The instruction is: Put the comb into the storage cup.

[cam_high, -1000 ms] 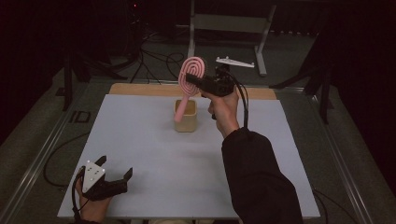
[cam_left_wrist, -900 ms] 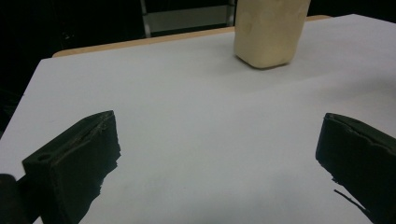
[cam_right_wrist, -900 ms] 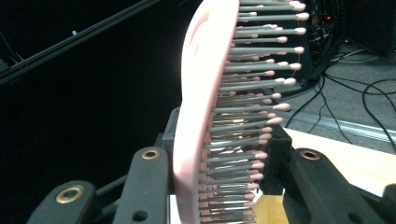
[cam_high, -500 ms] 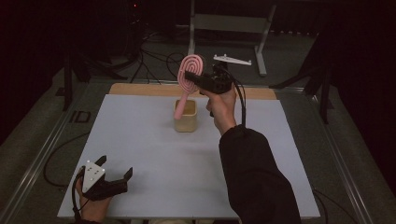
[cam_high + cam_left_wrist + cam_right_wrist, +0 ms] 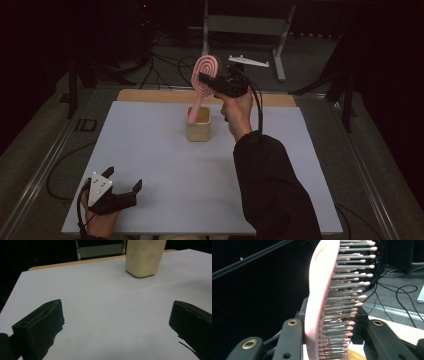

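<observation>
A pink hairbrush stands nearly upright over a beige cup at the back middle of the table. Its head sits between the jaws of my right gripper, which is shut on it, one pad on the smooth back and the other at the bristle tips. The handle's lower end hangs at the cup's left rim; I cannot tell whether it is inside. My left gripper rests open at the near left corner, with nothing between its jaws. The cup shows ahead of it.
The table has a pale grey top with a wooden strip along its far edge. Beyond it stand a metal frame and a white bracket, with cables on the dark floor.
My right gripper has edged slightly up and to the left with the brush in it. The left gripper has stayed put.
</observation>
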`<state>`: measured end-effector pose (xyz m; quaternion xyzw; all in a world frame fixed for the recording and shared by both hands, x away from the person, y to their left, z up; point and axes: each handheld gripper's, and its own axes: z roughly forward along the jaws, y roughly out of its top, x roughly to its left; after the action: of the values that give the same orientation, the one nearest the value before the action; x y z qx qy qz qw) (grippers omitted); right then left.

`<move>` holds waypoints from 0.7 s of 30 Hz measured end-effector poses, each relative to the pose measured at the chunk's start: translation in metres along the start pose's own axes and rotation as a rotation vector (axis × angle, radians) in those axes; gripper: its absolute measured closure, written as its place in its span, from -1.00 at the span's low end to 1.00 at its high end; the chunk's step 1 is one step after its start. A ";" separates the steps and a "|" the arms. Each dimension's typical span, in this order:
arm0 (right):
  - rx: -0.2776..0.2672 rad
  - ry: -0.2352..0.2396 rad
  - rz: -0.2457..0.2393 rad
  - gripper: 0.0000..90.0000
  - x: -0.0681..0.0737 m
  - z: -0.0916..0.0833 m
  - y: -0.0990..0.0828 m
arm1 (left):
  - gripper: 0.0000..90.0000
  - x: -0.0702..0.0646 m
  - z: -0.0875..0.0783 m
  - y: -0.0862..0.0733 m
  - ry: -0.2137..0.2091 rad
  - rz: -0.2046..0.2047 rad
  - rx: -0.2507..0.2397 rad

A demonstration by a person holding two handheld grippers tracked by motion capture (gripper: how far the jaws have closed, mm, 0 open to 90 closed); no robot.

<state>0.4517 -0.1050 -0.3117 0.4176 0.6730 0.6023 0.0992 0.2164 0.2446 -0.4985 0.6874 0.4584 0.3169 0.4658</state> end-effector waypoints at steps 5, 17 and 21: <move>-0.008 -0.012 0.006 0.41 -0.004 0.002 0.003 | -1.00 0.000 0.000 0.000 -0.003 -0.003 -0.001; -0.024 -0.041 0.020 0.41 -0.011 0.003 0.004 | -1.00 0.000 0.000 0.000 -0.003 -0.002 -0.002; -0.050 -0.043 0.013 0.41 -0.012 0.003 0.005 | -1.00 0.000 -0.001 0.000 -0.002 -0.006 -0.003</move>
<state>0.4632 -0.1116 -0.3124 0.4320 0.6530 0.6104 0.1200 0.2163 0.2451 -0.4979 0.6858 0.4592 0.3154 0.4683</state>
